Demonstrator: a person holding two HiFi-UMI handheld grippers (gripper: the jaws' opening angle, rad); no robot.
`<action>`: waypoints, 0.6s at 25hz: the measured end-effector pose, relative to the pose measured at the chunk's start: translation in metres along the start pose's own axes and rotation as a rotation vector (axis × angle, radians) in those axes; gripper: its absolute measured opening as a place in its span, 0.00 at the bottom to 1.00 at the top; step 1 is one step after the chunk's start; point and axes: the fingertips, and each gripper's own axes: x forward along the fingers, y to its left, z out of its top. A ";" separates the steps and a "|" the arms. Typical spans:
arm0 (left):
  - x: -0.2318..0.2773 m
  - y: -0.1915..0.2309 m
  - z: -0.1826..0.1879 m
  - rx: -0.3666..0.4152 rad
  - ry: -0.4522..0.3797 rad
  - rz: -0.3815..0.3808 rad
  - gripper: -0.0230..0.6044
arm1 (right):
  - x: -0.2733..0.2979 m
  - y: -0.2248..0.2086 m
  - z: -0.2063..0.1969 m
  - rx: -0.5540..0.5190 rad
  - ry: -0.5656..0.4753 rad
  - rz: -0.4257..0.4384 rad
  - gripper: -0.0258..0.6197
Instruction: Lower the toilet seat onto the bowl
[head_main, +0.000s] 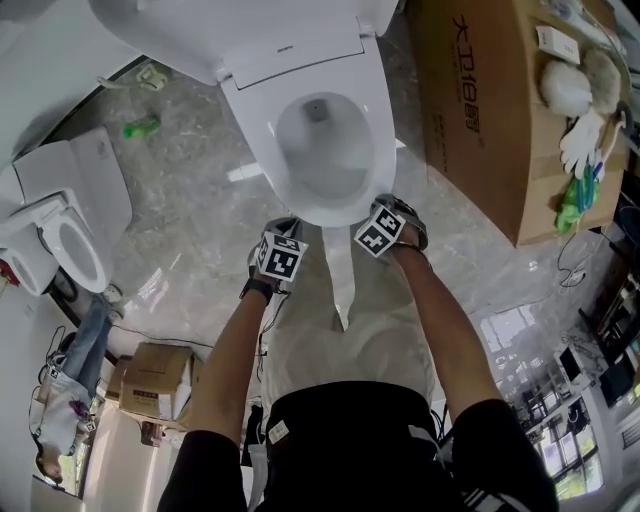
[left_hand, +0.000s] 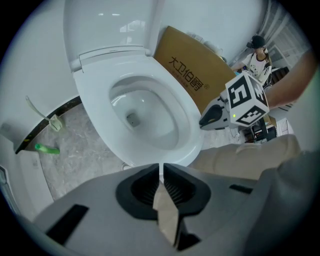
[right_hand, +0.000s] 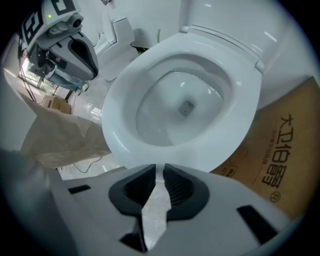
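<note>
The white toilet seat (head_main: 377, 130) lies flat on the bowl (head_main: 322, 160), and the lid (head_main: 190, 30) stands raised behind it. Both grippers hover just off the front rim of the seat. My left gripper (head_main: 288, 228) is shut with nothing between its jaws, and its tips (left_hand: 161, 167) point at the seat (left_hand: 95, 102) from a short way off. My right gripper (head_main: 386, 205) is also shut and empty, its tips (right_hand: 160, 168) just short of the seat's front edge (right_hand: 120, 125). Each gripper shows in the other's view: right gripper (left_hand: 206, 121), left gripper (right_hand: 82, 52).
A large cardboard box (head_main: 480, 110) stands close on the toilet's right, with white gloves (head_main: 583, 140) on top. A second toilet (head_main: 60, 240) is at the left, a green object (head_main: 142, 127) lies on the marble floor, and small boxes (head_main: 155, 380) and a person (head_main: 65, 395) are at lower left.
</note>
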 end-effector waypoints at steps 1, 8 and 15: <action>0.000 0.000 0.000 0.002 0.002 -0.001 0.09 | 0.001 0.000 0.001 0.014 0.006 0.000 0.12; 0.000 -0.002 -0.002 0.027 0.016 -0.007 0.09 | 0.002 0.000 0.003 0.044 0.015 0.011 0.12; -0.002 -0.002 -0.011 -0.043 0.134 -0.044 0.09 | 0.001 -0.004 -0.003 0.078 0.049 0.036 0.14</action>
